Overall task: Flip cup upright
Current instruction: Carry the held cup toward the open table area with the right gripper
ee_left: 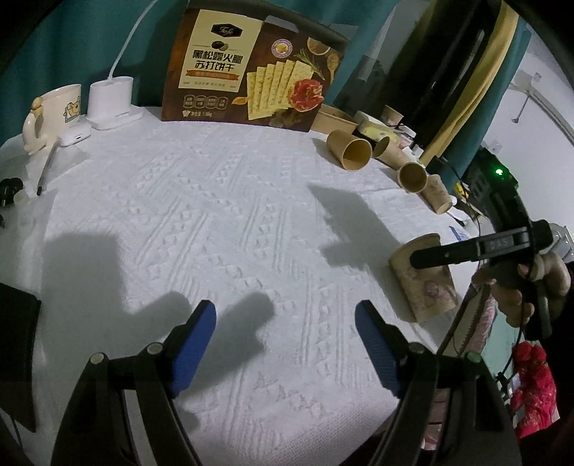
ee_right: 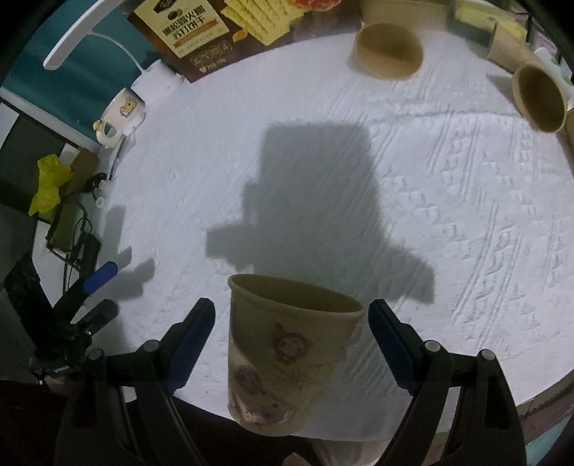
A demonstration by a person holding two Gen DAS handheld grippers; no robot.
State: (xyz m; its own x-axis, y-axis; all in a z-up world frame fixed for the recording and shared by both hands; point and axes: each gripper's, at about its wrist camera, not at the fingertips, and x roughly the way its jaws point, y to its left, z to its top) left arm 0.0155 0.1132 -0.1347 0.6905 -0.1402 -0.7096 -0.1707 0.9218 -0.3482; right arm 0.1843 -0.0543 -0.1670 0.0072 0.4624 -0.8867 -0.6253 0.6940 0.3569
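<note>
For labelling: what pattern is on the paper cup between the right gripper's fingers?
The paper cup is beige with small pink-purple cartoon figures, clearest in the right wrist view.

A black finger of the right gripper crosses the patterned paper cup, hiding part of its rim; the cracker box is cropped by the frame's top edge.

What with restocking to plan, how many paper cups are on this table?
6: a printed cup at the near right; three plain cups and a patterned cup on their sides along the far right edge; an upright cup behind. Clutter may hide more.
</note>
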